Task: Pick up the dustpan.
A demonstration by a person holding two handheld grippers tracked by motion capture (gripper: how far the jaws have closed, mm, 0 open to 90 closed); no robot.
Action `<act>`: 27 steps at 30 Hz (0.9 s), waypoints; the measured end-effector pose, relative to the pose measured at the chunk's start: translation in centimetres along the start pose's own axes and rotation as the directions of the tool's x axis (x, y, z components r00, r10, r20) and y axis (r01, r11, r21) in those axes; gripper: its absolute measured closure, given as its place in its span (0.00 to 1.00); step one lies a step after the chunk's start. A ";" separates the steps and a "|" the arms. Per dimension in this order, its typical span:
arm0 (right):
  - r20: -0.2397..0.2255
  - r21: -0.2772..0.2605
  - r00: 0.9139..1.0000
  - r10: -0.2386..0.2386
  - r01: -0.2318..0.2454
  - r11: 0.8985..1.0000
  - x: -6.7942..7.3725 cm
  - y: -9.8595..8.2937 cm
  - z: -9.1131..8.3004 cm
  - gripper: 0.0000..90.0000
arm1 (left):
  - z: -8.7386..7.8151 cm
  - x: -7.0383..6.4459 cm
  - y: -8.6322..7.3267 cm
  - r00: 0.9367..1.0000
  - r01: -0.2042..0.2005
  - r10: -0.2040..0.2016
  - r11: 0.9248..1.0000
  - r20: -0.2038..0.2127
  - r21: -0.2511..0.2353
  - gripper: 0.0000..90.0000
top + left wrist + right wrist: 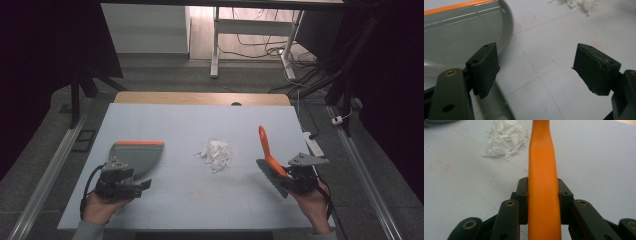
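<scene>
Right gripper: jaws clamped on the orange handle of a brush, one pad on each side. In the right gripper view the handle rises from the bottom edge, where its lower end is cut off, and its tip leaves the frame at the top; the bristles cannot be seen there. In the high view the right gripper sits at the right of the table, the right hand entering from the bottom edge; the handle slants up and away from the person, and the dark brush head lies low beside the gripper, its detail hard to make out.

Left gripper: jaws wide apart, nothing between them. A grey dustpan with an orange lip lies just beside the left jaw, partly hidden by it and cut off at the frame's left. In the high view the left gripper, held by the left hand, rests just behind the dustpan.

A heap of white paper shreds lies on the table between dustpan and brush, apart from both; in the left gripper view the shreds are cut off at the top edge.
</scene>
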State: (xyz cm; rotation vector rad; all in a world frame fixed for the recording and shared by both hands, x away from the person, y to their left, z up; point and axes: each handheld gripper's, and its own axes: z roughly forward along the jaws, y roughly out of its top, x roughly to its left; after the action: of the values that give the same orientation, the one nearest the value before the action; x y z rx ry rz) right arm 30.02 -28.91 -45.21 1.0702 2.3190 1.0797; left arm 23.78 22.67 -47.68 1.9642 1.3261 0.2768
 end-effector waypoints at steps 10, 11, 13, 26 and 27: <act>0.006 0.002 1.000 0.001 -0.001 1.000 -0.1 -0.1 0.0 0.77 | -0.8 1.9 -0.3 0.993 0.107 -0.103 0.993 -0.060 0.055 0.22; 0.008 0.003 1.000 0.002 -0.002 1.000 -0.1 -0.1 0.0 0.77 | -0.8 2.0 -0.4 0.991 0.118 -0.114 0.991 -0.064 0.058 0.22; 0.009 0.003 1.000 0.002 -0.002 1.000 -0.1 -0.1 0.0 0.77 | -0.8 2.3 -0.4 0.990 0.131 -0.126 0.989 -0.065 0.071 0.21; 0.014 0.007 1.000 -0.002 0.001 1.000 0.0 -0.1 0.0 0.77 | 1.1 4.0 -1.3 0.977 0.205 -0.194 0.969 -0.084 0.138 0.19; 0.015 0.007 1.000 -0.002 0.001 1.000 0.0 -0.1 0.0 0.77 | 1.3 4.1 -1.4 0.977 0.207 -0.196 0.968 -0.086 0.141 0.20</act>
State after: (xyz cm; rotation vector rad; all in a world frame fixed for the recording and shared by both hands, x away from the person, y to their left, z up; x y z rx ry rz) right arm 30.02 -28.93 -45.30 1.0755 2.3134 1.0599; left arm 25.35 25.91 -50.45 1.9365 1.6213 0.1539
